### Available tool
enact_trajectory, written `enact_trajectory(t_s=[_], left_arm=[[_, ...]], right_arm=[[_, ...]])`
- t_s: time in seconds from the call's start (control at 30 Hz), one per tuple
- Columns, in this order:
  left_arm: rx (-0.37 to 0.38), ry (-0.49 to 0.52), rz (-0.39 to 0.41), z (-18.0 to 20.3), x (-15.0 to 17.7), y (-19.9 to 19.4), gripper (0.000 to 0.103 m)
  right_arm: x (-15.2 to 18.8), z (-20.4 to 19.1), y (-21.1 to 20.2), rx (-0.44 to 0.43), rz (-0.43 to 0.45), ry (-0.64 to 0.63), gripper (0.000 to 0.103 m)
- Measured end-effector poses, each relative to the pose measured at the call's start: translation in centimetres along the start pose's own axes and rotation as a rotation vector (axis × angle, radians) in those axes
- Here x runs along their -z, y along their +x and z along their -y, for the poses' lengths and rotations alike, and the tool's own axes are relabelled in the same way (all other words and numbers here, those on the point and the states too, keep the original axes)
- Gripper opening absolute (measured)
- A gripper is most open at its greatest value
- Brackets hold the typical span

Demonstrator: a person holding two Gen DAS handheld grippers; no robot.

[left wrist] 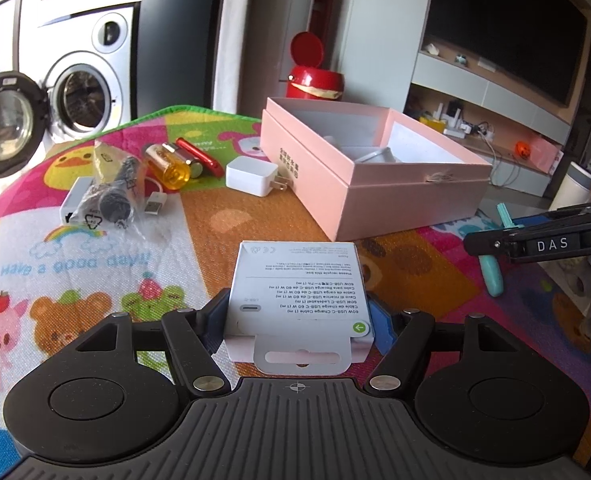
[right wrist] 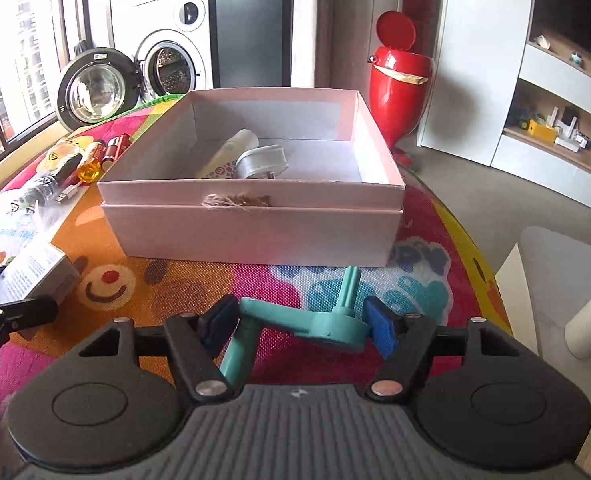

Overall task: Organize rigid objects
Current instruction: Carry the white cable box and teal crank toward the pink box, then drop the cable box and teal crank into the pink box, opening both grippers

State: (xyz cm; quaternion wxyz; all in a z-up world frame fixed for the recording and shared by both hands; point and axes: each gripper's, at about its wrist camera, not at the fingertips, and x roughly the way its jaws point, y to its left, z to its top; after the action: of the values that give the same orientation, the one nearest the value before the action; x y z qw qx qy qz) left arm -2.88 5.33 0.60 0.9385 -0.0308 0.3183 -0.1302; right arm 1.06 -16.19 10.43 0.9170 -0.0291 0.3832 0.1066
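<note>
Underneath everything lies my cartoon play mat (left wrist: 95,264), bright with ducks, bears and a rainbow, covering the table. On it sits the pink cardboard box (left wrist: 375,184), open at the top and nested on its own lid; from my right wrist view I see a cream tube (right wrist: 225,154) lying inside against a grey round plug-like piece (right wrist: 261,162) (I cannot tell exactly what that one is). Behind the box stands a red flip-lid bin (right wrist: 399,88), and further back a washing machine (left wrist: 83,92) with its door hanging open.

My left gripper (left wrist: 297,316) is clamped on a white USB-C charge cable box (left wrist: 299,292), blue pads pressed to both long sides, its hang tab pointing back at me, near the pink box's front corner.

My right gripper (right wrist: 299,324) has its fingers spread apart around a teal crank handle (right wrist: 315,320) lying on the mat just before the pink box; the right pad looks to be touching its round hub, the left pad sits just beside its arm.

Left of the pink box, loose on the mat: a white wall charger (left wrist: 253,176) almost touching the box, a red battery (left wrist: 199,156), an amber bottle (left wrist: 167,166), a bagged black part (left wrist: 113,196) and a USB connector (left wrist: 155,204).
</note>
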Motion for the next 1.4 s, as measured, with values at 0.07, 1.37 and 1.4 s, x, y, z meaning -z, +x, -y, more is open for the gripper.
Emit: enact_trajectory(t_s=[0.07,1.37,1.4], left_arm=[[0.067,0.019,0.002,1.0,-0.1,-0.9,0.074],[0.260,-0.099,0.126,-1.0,-19.3,9.8,0.072],[0.238,-0.122,0.152,-1.8,-18.9,8.9,0.072]], right_arm=[[0.0,0.0,-2.0,-0.021,0.033,-0.027,0.069],[-9.4,-0.1,3.7,-0.046,0.158,-0.038,0.069],[-9.4,-0.3,4.1,-0.060,0.142,-0.044,0.069]])
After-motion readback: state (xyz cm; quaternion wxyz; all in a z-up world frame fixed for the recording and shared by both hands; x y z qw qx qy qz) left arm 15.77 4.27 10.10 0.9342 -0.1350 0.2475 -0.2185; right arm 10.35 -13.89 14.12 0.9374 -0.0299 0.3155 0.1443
